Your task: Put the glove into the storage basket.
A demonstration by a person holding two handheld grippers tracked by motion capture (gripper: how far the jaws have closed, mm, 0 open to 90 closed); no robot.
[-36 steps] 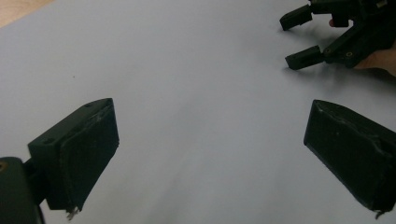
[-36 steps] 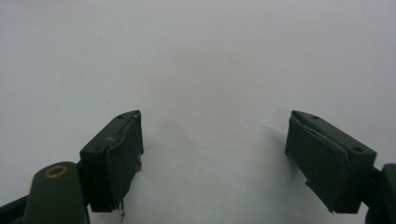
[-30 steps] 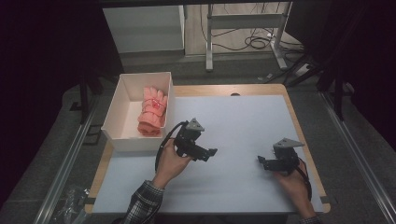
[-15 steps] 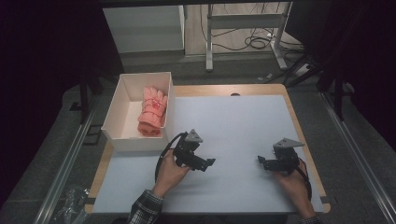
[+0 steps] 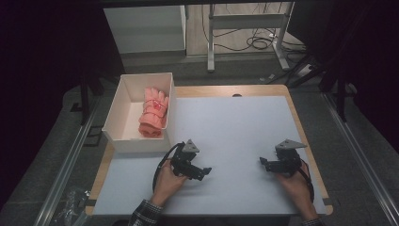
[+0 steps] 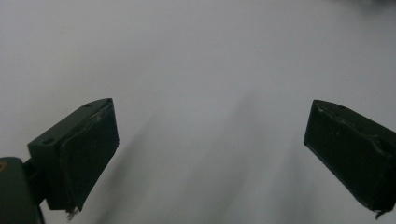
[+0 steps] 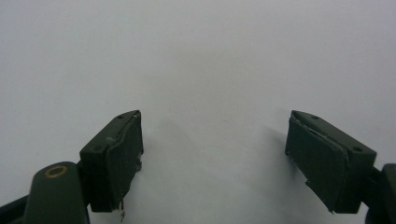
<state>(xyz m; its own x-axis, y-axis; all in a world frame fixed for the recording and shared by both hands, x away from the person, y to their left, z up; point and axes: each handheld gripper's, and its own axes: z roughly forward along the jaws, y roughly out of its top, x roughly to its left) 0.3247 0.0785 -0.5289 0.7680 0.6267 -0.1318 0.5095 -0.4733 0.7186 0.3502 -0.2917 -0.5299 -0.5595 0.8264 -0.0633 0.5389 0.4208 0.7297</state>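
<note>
Jaws spread wide on both left gripper & right gripper, each low over bare white worktop, w/ pink gloves lying in white box at far left.

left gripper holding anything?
No: the left gripper has its jaws wide apart with bare white table between them.
</note>
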